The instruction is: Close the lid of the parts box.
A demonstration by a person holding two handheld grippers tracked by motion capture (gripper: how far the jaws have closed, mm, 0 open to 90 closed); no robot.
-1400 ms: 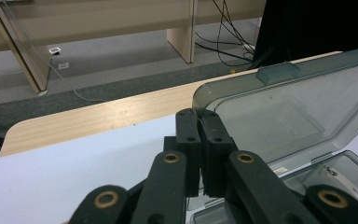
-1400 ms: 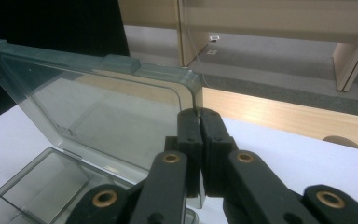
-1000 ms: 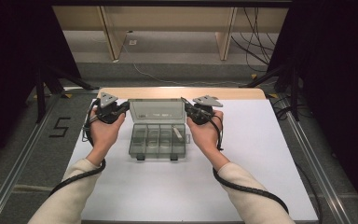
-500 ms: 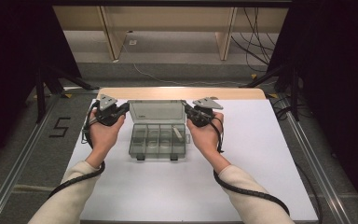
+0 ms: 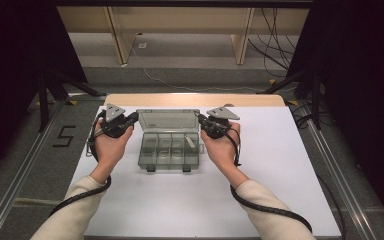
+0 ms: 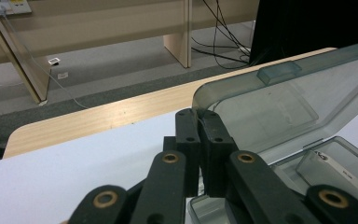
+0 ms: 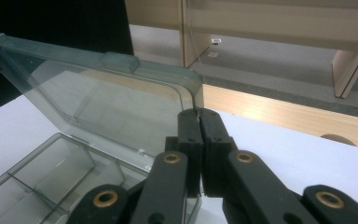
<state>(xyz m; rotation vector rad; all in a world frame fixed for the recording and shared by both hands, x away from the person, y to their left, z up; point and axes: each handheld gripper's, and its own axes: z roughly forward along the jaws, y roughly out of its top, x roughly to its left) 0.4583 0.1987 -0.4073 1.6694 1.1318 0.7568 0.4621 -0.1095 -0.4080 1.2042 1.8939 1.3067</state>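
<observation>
A smoky clear compartment box [image 5: 170, 151] sits on the white mat, its lid [image 5: 167, 120] standing open toward the far side. My left gripper [image 5: 135, 116] is shut on the lid's left edge near the top corner; in the left gripper view its jaws [image 6: 198, 113] pinch that thin rim beside the lid [image 6: 279, 102]. My right gripper [image 5: 198, 116] is shut on the lid's right edge, and the right gripper view shows its tips [image 7: 197, 113] meeting at the corner of the lid [image 7: 112, 98]. A small white part [image 5: 192, 142] lies in a right-hand compartment.
The white mat [image 5: 280, 165] covers the table, with a strip of bare wood [image 5: 195, 99] along the far edge. Metal rails [image 5: 330, 165] run down both sides. Cables [image 5: 275, 45] lie on the floor beyond, and a "5" mark [image 5: 64, 136] is at the left.
</observation>
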